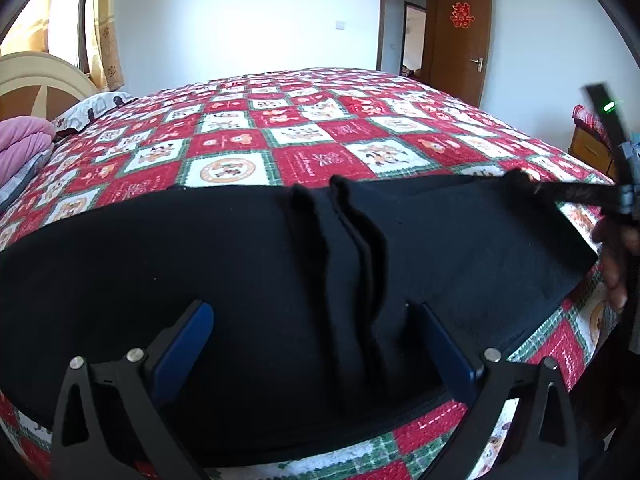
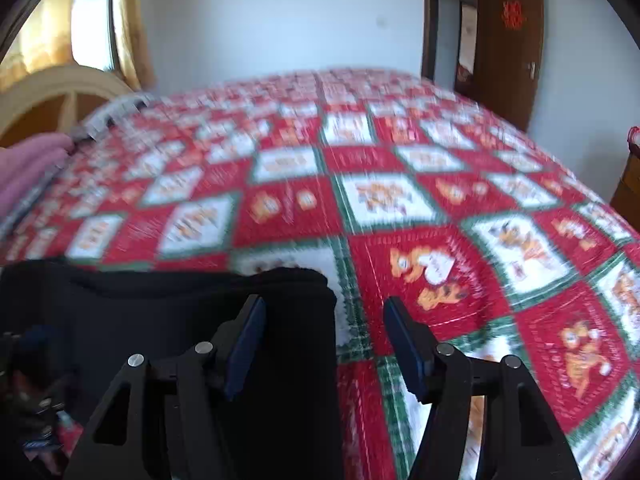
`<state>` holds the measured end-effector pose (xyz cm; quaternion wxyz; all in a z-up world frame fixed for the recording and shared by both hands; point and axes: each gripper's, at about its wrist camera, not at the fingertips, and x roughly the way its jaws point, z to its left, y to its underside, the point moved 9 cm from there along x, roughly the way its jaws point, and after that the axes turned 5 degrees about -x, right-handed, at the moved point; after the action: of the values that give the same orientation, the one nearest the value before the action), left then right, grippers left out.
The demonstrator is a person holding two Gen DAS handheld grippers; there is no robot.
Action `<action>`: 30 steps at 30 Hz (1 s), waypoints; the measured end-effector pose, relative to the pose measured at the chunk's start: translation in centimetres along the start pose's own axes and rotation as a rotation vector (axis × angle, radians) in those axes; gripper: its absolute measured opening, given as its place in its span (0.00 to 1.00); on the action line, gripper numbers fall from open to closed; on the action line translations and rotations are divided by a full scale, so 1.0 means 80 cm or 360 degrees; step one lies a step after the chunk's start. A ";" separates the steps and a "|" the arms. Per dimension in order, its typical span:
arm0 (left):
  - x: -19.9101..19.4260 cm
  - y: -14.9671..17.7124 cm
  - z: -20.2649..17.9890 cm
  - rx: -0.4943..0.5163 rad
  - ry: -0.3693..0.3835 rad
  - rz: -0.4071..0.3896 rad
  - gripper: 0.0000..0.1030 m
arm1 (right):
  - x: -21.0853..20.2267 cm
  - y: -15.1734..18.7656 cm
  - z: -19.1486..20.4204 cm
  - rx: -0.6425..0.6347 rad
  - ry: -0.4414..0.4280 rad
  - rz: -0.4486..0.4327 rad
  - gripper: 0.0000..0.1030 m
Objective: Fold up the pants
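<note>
Black pants [image 1: 240, 280] spread flat, checked bedspread [image 1: 320, 140] beneath

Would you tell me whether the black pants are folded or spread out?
Spread flat, lengthwise across the quilt; the black pants show only loose ridges mid-cloth.

I count one pair of black pants [image 1: 256, 280] spread on one bed, under it a single red, white and green patchwork quilt [image 1: 320, 136]. Two grippers are mine: my left gripper [image 1: 310, 320] with two blue-padded fingers standing wide apart, my right gripper [image 2: 324, 320] with two more, also parted (four fingers in all). At the head of the bed I make out one patterned pillow [image 1: 96, 106], one pink folded blanket [image 1: 22, 144] and one cream headboard [image 1: 36, 80]. One brown door [image 1: 460, 40] stands ajar, bearing one red paper ornament [image 1: 462, 16]. One window [image 1: 60, 12], one yellow curtain [image 1: 105, 32].
</note>
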<state>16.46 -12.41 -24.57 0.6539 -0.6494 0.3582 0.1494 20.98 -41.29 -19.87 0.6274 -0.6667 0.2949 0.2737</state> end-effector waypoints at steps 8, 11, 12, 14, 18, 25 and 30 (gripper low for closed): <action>-0.015 -0.005 0.017 0.0008 -0.0008 0.0017 1.00 | -0.024 0.005 -0.012 0.0073 -0.0084 -0.0119 0.62; -0.036 -0.012 0.058 -0.0028 -0.0076 -0.0029 1.00 | -0.041 0.004 -0.010 0.0050 -0.0083 -0.0197 0.62; -0.042 -0.014 0.075 -0.0050 -0.0105 -0.0040 1.00 | -0.043 0.003 -0.007 0.0054 -0.0092 -0.0211 0.62; -0.055 -0.015 0.115 -0.0103 -0.0169 -0.0061 1.00 | -0.047 0.001 0.003 0.0057 -0.0125 -0.0230 0.62; -0.073 -0.011 0.217 -0.0221 -0.0358 -0.0054 1.00 | -0.048 0.006 0.029 -0.0041 -0.0138 -0.0233 0.62; -0.090 -0.005 0.373 -0.0552 -0.0503 -0.0078 1.00 | -0.061 0.006 0.046 -0.0066 -0.0161 -0.0283 0.62; -0.064 0.009 0.392 -0.0717 -0.0290 -0.0028 0.87 | -0.059 0.013 0.047 -0.0062 -0.0157 -0.0254 0.62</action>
<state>20.99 19.06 -24.88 0.5234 -0.7658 0.2497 0.2779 17.05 -37.32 -17.32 0.6478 -0.6859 0.2043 0.2610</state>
